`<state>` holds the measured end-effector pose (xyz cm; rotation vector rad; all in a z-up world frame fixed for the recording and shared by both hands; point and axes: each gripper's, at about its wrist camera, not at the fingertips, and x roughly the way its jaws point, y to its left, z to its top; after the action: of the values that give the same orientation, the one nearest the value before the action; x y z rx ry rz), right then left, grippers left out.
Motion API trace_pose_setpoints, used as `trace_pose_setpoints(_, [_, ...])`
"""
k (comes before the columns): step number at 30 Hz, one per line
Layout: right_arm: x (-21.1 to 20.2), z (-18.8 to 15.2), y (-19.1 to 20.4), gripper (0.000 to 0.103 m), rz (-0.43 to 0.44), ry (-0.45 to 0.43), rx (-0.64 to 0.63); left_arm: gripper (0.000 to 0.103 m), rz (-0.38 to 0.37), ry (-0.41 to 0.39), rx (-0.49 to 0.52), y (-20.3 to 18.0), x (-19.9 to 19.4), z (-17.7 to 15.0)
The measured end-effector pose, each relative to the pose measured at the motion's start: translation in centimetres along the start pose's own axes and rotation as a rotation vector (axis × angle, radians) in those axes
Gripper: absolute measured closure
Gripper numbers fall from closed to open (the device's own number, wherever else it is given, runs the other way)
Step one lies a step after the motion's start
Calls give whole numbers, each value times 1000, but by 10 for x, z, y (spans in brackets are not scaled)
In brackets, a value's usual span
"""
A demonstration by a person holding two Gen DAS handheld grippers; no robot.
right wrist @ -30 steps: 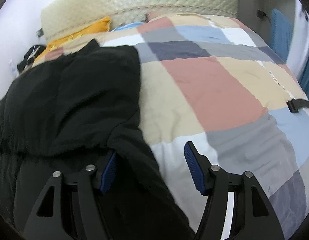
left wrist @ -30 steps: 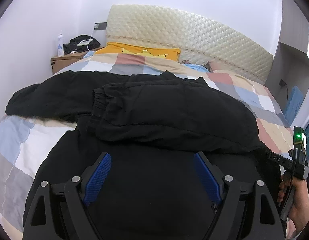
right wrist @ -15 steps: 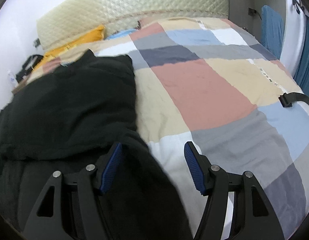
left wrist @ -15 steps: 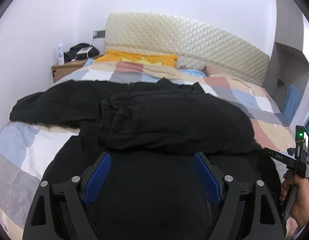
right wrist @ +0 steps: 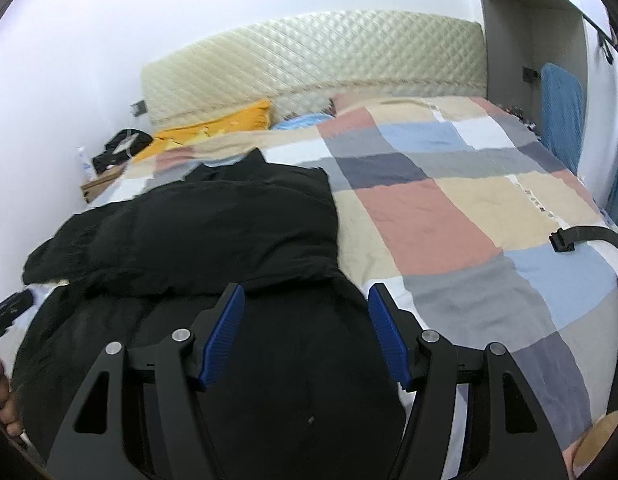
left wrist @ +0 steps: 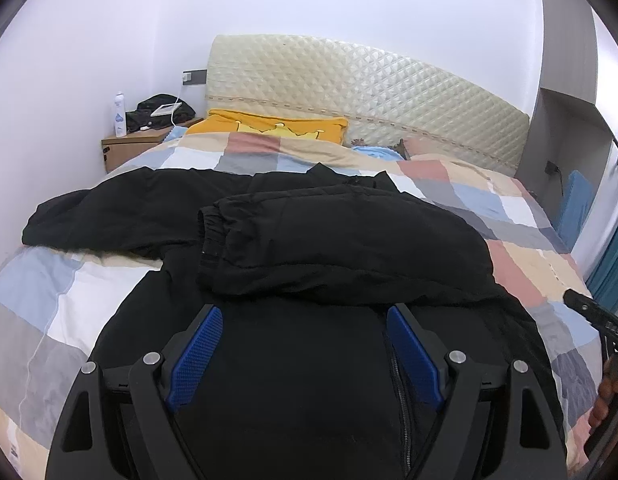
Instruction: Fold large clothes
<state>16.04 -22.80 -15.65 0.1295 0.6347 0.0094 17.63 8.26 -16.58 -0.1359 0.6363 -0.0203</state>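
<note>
The black jacket (left wrist: 309,248) lies spread on the bed's patchwork duvet (right wrist: 449,220), body toward the foot of the bed. One sleeve (left wrist: 333,240) is folded across the chest, its elastic cuff (left wrist: 207,236) near the middle; the other sleeve (left wrist: 101,216) still stretches out flat toward the wall side. The front zip (left wrist: 397,392) runs down the near panel.

The left gripper (left wrist: 305,356) hangs over the lower body of the jacket, fingers spread wide with nothing between them. The right gripper (right wrist: 303,332) hangs over the jacket's near right edge, fingers moderately apart and also empty.

The folded sleeve looks puffy and loosely laid, so it may slide off or spring open if the body fabric beneath is tugged. The thick, slippery-looking cloth could also escape a shallow pinch, and grabbing one layer only would skew the fold.

Compared with a second ago, the right gripper has risen and drawn back: the jacket edge no longer sits between its fingers, and more of the headboard (right wrist: 309,56) shows. The left view has lifted only slightly.
</note>
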Motion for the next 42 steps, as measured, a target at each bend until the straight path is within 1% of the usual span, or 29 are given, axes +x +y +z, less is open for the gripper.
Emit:
trace_pose_setpoints(7, [-46,-21,27,39,67,-42,-71,19,-35,2,5,-3,-9,-6])
trace_pose_setpoints(10, [-62,-31,34,39,81,-58,-98,19,-54,-1,-2,-3,-12,-7])
trace_pose_setpoints(15, [-87,-52,41,37,108,-76,-82,19,-88,-1,-19,-2,-15,-9])
trace_pose_setpoints(17, [-92,-60,44,37,107,-80,-83,19,-124,7,-6,-6,-14,-12])
trace_pose_setpoints(18, [-94,-62,46,37,106,-85,-83,19,-128,6,7,-8,-14,-13])
trace_pose_setpoints(21, [-90,-63,49,37,108,-85,-97,19,-110,17,43,-10,-11,-11])
trace_pose_setpoints(24, [-86,-64,48,37,108,-87,-102,19,-101,43,29,3,-7,2])
trace_pose_setpoints(27, [-82,-65,46,37,109,-88,-100,19,-64,18,28,30,-13,26])
trace_pose_setpoints(29, [-80,-65,46,37,110,-82,-99,19,-6,-4,36,54,-19,45])
trace_pose_setpoints(30, [-79,-65,47,37,114,-77,-98,19,16,-6,26,67,-21,54])
trace_pose_setpoints(32, [-77,-65,48,37,116,-73,-99,19,43,11,-31,104,-22,75])
trace_pose_setpoints(34, [-74,-65,50,37,114,-80,-105,19,139,41,-82,145,-18,97])
trace_pose_setpoints(37, [-66,-65,51,37,104,-72,-113,19,238,39,-91,193,-16,121])
trace_pose_setpoints(38, [-63,-65,52,37,109,-66,-109,19,267,52,-110,216,-13,130])
trace_pose_setpoints(40, [-60,-66,52,37,120,-58,-103,19,272,77,-170,254,-7,138])
trace_pose_setpoints(42, [-58,-66,56,37,105,-55,-115,19,290,97,-223,291,2,138])
